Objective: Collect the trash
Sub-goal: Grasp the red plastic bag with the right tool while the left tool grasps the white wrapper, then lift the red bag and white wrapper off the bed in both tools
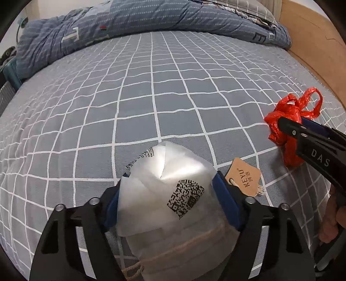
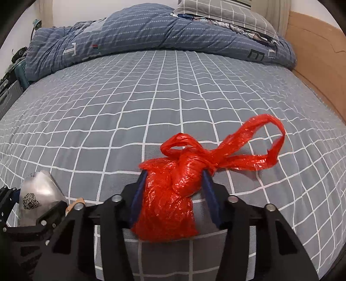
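My left gripper (image 1: 167, 183) is shut on a translucent white plastic package (image 1: 173, 194) with a QR code, held just above the bed. A brown KEYU paper tag (image 1: 243, 179) lies on the sheet right beside its right finger. My right gripper (image 2: 174, 179) is shut on a knotted red plastic bag (image 2: 173, 194), whose handles trail to the right. The red bag (image 1: 285, 129) and the right gripper (image 1: 287, 127) also show at the right of the left wrist view. The white package (image 2: 36, 192) and left gripper show at the lower left of the right wrist view.
Both grippers hover over a bed with a grey grid-pattern sheet (image 1: 162, 86). A rumpled blue quilt (image 2: 151, 32) and a pillow (image 2: 227, 10) lie at the far end. A wooden bed frame (image 2: 313, 54) runs along the right side.
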`<state>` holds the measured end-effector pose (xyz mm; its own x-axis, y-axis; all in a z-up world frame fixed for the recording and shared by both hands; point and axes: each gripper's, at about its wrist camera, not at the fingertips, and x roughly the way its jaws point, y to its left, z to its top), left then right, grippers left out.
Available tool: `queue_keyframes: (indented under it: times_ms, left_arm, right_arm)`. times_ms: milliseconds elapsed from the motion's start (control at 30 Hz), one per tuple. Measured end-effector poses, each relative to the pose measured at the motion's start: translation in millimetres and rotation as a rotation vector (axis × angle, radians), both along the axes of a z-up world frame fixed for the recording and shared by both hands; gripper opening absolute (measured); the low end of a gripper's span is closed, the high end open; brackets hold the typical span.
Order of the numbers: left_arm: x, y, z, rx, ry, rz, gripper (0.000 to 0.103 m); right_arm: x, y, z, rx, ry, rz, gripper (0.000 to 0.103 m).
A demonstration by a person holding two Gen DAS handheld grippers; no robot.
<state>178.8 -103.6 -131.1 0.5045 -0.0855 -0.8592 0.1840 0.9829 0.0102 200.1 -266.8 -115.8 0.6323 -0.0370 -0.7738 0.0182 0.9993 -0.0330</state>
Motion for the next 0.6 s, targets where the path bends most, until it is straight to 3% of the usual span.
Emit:
queue_keyframes:
  times_ms: [200,600]
  left_arm:
    - [-5,4,3,0.004,-0.002,-0.014,0.065]
    - [-4,11,15,-0.008,-0.017,0.009,0.064]
  right_arm:
    - [-3,2,4,-0.013,-0.012,0.003,0.036]
    - [-6,3,17,-0.016,-0.038,-0.009,0.035]
